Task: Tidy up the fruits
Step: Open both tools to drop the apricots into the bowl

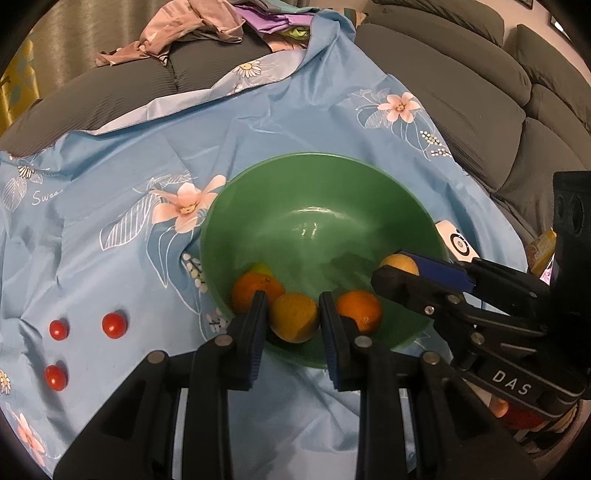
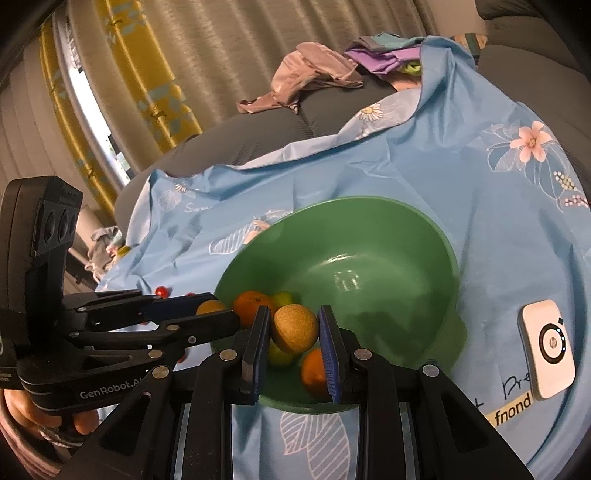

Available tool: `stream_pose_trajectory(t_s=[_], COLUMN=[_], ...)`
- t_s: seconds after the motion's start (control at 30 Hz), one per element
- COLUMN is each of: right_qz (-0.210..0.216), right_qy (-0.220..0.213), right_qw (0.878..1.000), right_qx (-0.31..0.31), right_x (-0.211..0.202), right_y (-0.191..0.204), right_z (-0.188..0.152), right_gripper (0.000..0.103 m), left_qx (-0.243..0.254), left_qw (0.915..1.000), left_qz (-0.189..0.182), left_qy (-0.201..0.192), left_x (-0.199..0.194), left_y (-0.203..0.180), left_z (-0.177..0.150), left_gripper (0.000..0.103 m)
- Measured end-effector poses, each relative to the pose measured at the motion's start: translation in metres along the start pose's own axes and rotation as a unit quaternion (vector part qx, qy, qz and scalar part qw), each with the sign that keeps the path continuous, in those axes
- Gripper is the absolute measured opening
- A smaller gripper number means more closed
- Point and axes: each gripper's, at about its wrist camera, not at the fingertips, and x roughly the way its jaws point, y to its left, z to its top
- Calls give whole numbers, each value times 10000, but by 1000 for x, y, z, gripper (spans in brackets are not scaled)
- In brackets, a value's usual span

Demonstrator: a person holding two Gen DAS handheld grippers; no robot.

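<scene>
A green bowl (image 1: 321, 206) stands on a blue flowered cloth and also shows in the right wrist view (image 2: 369, 236). My left gripper (image 1: 293, 317) is shut on a yellow-orange fruit (image 1: 293, 316), held over the bowl's near side. My right gripper (image 2: 293, 328) is shut on a rough tan-yellow fruit (image 2: 295, 328), also over the bowl; it shows in the left wrist view (image 1: 400, 264) too. Two oranges (image 1: 255, 290) (image 1: 360, 308) and a yellow-green fruit (image 1: 263, 268) lie in the bowl. Three small red tomatoes (image 1: 114, 325) lie on the cloth to the left.
A white HP device (image 2: 548, 349) lies on the cloth right of the bowl. Grey sofa cushions (image 1: 461, 92) lie behind, with crumpled clothes (image 1: 184, 29) on them. A curtain (image 2: 147, 55) hangs at the far left.
</scene>
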Motion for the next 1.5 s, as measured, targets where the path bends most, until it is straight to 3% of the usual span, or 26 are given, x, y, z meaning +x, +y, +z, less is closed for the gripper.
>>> stream_pose_trajectory(t_s=[1.23, 1.3, 1.43, 1.5], right_qz=[-237, -255, -286, -310], right_qy=[60, 58, 54, 49], right_qw=[9996, 9996, 9994, 9993], right_qx=[102, 114, 196, 223], right_x=[7, 7, 7, 5], right_y=[-13, -13, -15, -16], right_z=[1, 1, 2, 2], right_gripper=[28, 28, 28, 28], left_qx=[212, 203, 210, 208], left_qw=[9994, 9994, 9994, 9994], left_qz=[139, 119, 146, 185], left_qy=[252, 245, 219, 210], left_x=[22, 22, 19, 18], left_y=[-7, -8, -9, -9], left_z=[4, 5, 4, 4], left_gripper=[27, 29, 47, 49])
